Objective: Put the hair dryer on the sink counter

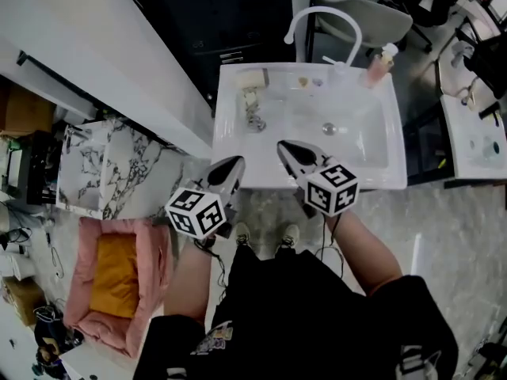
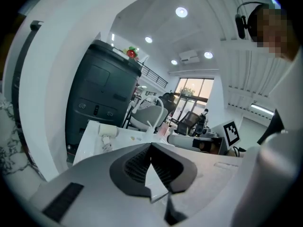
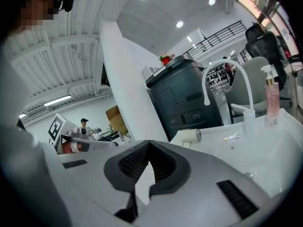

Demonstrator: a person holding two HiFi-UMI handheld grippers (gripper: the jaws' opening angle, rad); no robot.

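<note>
while left claw [image 1: 234, 165], right claw [image 1: 284, 146] hang shut, empty, hair dryer [image 1: 253, 80] lies beyond on sink counter [image 1: 380, 172].

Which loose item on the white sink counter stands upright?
The pink pump bottle in the far right corner; the cream hair dryer lies flat at the far left.

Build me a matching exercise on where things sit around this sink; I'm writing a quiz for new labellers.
Things:
1. hair dryer
2. pink bottle
3. faucet
4. pet bed

Places:
A. on the floor, off to the left
B. back right corner of the sink counter
C. back left corner of the sink counter
D. arching over the basin from the back edge

Pairs: 1-C, 2-B, 3-D, 4-A
</note>
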